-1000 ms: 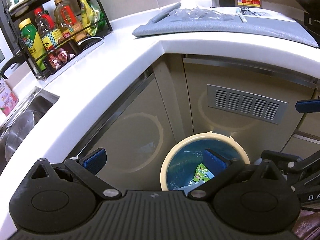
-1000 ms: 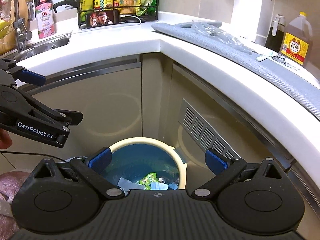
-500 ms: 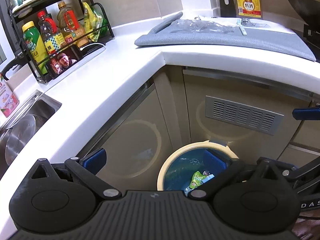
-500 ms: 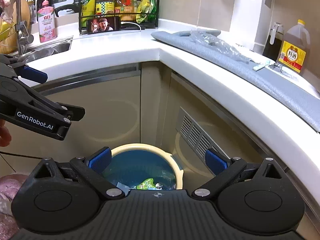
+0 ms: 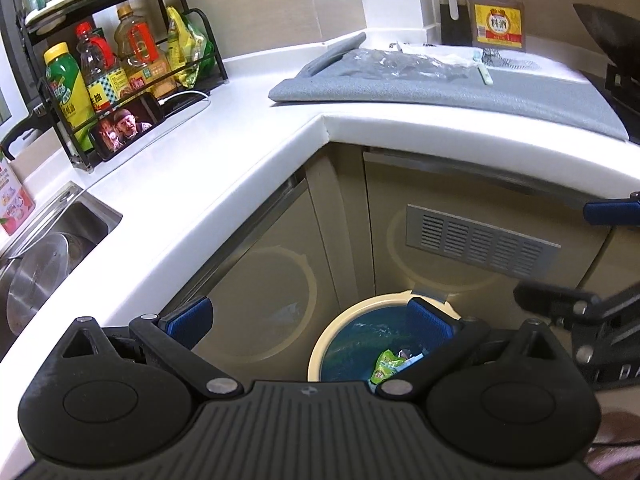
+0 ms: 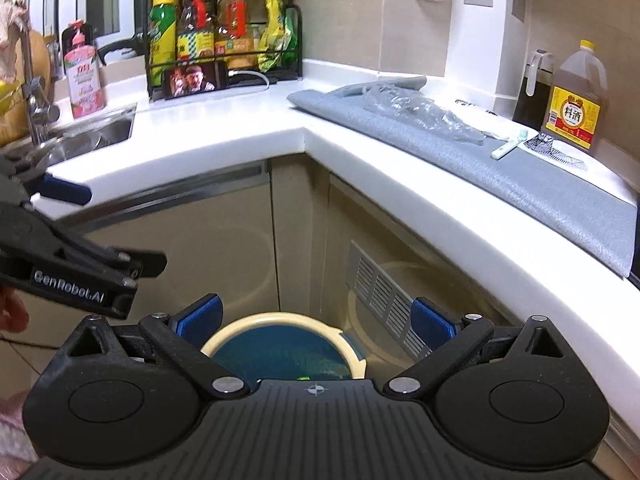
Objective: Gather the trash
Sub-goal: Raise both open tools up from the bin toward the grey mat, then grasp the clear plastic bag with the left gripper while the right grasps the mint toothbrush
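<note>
A cream-rimmed trash bin (image 5: 352,312) with a blue liner stands on the floor in the counter's inner corner, with a green wrapper (image 5: 385,365) inside. It also shows in the right wrist view (image 6: 248,324). My left gripper (image 5: 308,322) is open and empty above the bin. My right gripper (image 6: 316,320) is open and empty above it too. A crumpled clear plastic bag (image 6: 420,110) and a white toothbrush (image 6: 510,145) lie on the grey mat (image 6: 560,184) on the counter; the bag also shows in the left wrist view (image 5: 400,64).
A black rack (image 5: 120,60) of bottles with a phone (image 5: 128,124) leaning on it stands at the back. A sink (image 5: 52,240) lies to the left. An oil jug (image 6: 576,100) and a dark bottle (image 6: 534,92) stand by the wall. White counter edge (image 6: 400,200) overhangs the cabinets.
Both grippers have risen and tilted up away from the bin; more of the countertop shows and the bin sits lower in both views. Both stay open and empty.
</note>
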A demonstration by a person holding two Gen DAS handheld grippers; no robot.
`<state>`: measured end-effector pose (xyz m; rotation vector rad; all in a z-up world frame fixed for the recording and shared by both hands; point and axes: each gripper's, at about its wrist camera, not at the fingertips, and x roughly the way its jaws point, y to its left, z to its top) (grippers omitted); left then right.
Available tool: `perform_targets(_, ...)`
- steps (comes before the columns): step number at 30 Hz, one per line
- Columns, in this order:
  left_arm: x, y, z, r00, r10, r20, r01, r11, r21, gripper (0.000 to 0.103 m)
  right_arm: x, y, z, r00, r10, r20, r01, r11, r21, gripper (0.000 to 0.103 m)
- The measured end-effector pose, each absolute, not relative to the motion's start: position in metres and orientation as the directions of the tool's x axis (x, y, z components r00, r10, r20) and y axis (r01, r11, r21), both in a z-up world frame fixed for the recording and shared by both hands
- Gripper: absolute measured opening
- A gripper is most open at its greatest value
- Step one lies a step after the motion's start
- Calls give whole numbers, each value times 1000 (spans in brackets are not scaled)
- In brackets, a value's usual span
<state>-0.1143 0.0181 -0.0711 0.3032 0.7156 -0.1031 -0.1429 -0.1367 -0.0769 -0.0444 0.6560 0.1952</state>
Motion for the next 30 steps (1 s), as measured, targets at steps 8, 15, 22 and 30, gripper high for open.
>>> perform_targets(8,-94,28,-40,789,17,-615,148,965,217,103,-113,-170,-47,840,123,-528,-98,992,74,103)
perform_targets(15,-69,29,-19,800,30,-600,128,967,218,103,-62,-220,-30,875,6,-484,58,991,117,103)
perform_targets(22,-33,12,-3,800,14,-599,151,963,225,103,10,-278,-32,856,-133,-500,214,971,108,103)
perform_targets(30,-7,-8,4,799,13,-601,174,952,252,103,115,-330,-61,763,-248,-598,357,932,68,103)
